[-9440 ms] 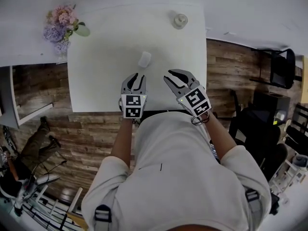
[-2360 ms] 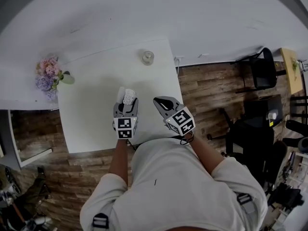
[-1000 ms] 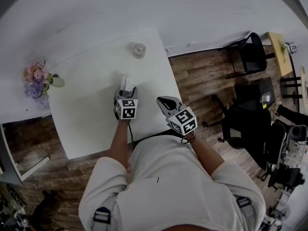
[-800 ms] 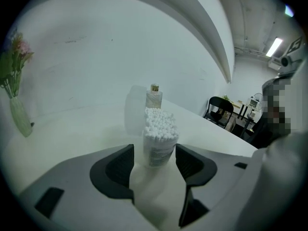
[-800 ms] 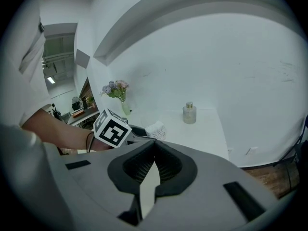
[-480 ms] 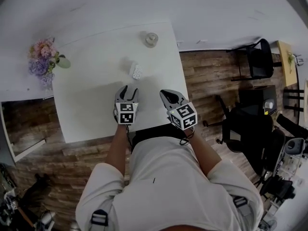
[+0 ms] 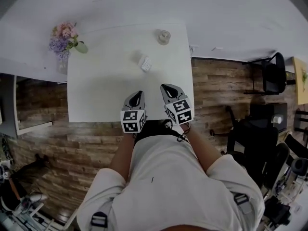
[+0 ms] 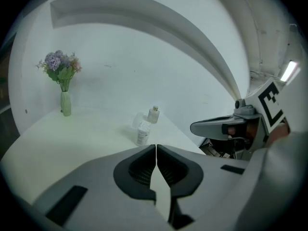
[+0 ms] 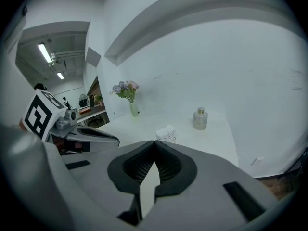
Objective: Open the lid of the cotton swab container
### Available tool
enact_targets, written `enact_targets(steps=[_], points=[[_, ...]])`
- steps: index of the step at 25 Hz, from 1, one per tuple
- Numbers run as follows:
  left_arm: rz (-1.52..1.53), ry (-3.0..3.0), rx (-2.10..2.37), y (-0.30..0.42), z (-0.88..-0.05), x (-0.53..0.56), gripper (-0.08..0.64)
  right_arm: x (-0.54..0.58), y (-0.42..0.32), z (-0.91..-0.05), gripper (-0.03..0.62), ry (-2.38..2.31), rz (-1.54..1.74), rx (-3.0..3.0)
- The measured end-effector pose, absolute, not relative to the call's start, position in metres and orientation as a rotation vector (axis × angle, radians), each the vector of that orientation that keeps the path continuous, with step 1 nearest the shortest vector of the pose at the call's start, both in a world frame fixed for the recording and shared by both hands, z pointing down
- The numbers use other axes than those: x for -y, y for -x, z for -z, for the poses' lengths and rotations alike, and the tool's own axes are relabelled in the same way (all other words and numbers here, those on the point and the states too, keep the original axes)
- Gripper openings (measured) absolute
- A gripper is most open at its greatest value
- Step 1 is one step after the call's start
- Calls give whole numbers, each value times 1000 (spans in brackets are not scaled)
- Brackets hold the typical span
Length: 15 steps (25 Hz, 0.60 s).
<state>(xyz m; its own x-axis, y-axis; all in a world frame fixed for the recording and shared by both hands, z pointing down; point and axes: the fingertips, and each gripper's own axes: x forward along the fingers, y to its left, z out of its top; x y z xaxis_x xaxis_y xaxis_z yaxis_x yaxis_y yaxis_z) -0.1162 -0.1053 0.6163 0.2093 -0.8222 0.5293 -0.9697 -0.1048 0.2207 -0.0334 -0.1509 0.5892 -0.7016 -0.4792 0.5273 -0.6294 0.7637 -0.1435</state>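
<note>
Where the white desk [image 7: 96,95] is seen from above, the cotton swab container [image 7: 145,63] is found upright near its middle, well apart from both grippers. White swab tips are shown at its top, and its clear lid seems tipped back. The label on its side is too small to be read. A small glass bottle [image 7: 164,36] is set beyond it. The left gripper [image 7: 138,94] has just been closing, its fingers [image 8: 142,165] now pressed together on nothing. The right gripper [image 7: 166,87] is likewise closed and empty.
</note>
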Motion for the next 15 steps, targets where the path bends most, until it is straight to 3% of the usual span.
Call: enact_targets(steps=[15], points=[[-345,-1983,1725,71,-559,41,23,91,-6,-554,-2,-865,-392,2636]])
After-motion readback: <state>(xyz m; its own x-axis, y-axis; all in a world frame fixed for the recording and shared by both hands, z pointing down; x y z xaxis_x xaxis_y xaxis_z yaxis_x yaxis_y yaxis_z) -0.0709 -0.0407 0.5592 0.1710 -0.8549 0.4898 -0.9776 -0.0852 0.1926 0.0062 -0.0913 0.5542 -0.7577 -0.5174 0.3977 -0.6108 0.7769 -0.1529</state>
